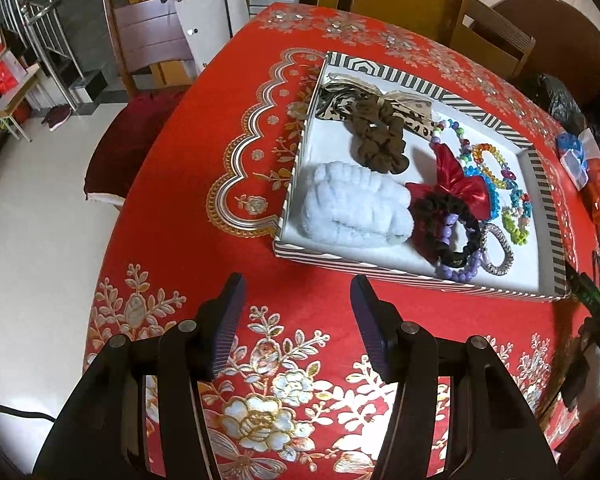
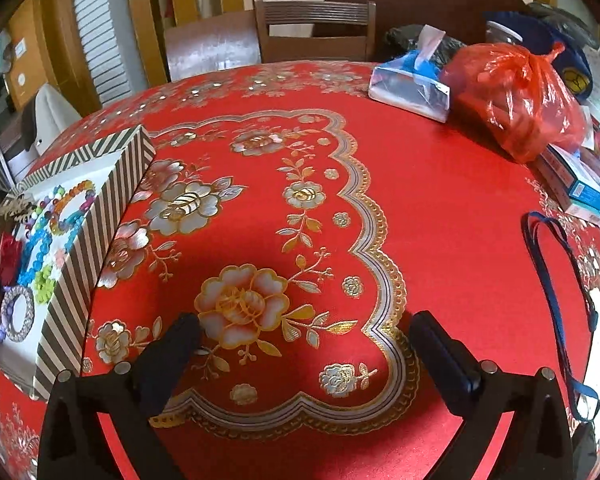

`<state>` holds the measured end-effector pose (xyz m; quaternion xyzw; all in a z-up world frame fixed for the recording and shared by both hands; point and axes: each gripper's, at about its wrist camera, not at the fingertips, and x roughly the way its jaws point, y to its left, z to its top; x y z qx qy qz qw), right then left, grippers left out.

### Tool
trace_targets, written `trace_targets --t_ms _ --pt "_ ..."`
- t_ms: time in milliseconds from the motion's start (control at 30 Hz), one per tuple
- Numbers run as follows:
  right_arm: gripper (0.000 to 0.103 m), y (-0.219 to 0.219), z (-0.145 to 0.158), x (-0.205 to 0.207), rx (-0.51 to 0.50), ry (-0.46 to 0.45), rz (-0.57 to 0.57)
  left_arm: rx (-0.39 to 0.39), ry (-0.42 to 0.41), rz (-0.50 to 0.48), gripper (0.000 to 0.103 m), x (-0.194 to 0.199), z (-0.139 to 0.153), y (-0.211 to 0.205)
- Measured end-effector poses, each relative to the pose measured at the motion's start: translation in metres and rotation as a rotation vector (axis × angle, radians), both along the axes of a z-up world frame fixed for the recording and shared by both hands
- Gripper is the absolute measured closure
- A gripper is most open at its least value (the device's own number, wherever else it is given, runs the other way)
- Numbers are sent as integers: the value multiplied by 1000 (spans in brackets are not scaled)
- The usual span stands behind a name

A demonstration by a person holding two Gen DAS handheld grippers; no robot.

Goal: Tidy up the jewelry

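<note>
A striped box (image 1: 380, 270) with a white floor sits on the red flowered tablecloth (image 1: 228, 132). Inside lie a brown scrunchie (image 1: 376, 136), a pale blue fluffy band (image 1: 352, 208), a red bow (image 1: 456, 184), a black scrunchie (image 1: 448, 216), purple beads (image 1: 460, 274), a silver bangle (image 1: 498, 248) and colourful bead bracelets (image 1: 500, 176). My left gripper (image 1: 298, 292) is open over bare cloth just in front of the box. In the right wrist view my right gripper (image 2: 306, 326) is wide open above the cloth, nothing between its fingers; the box (image 2: 96, 232) stands to its left.
An orange plastic bag (image 2: 516, 96), a blue-and-clear packet (image 2: 412, 84), small cartons (image 2: 580, 188) and a blue lanyard (image 2: 556, 292) crowd the table's right side. Wooden chairs (image 2: 316, 28) stand behind the table. A chair with a dark red cushion (image 1: 128, 144) is at the left.
</note>
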<state>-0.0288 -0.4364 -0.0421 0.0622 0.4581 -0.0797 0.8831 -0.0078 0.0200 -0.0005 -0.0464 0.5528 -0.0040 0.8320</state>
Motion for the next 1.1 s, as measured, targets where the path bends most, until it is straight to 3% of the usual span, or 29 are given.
trace_targets --t_ms 567,900,1100 --pt "0 0 0 0 0 0 0 -53 -29 112 49 26 9 64" --pt "0 0 0 0 0 0 0 -9 -18 264 49 13 1 123" --pt "0 0 0 0 0 0 1 -7 -51 313 49 -6 12 130"
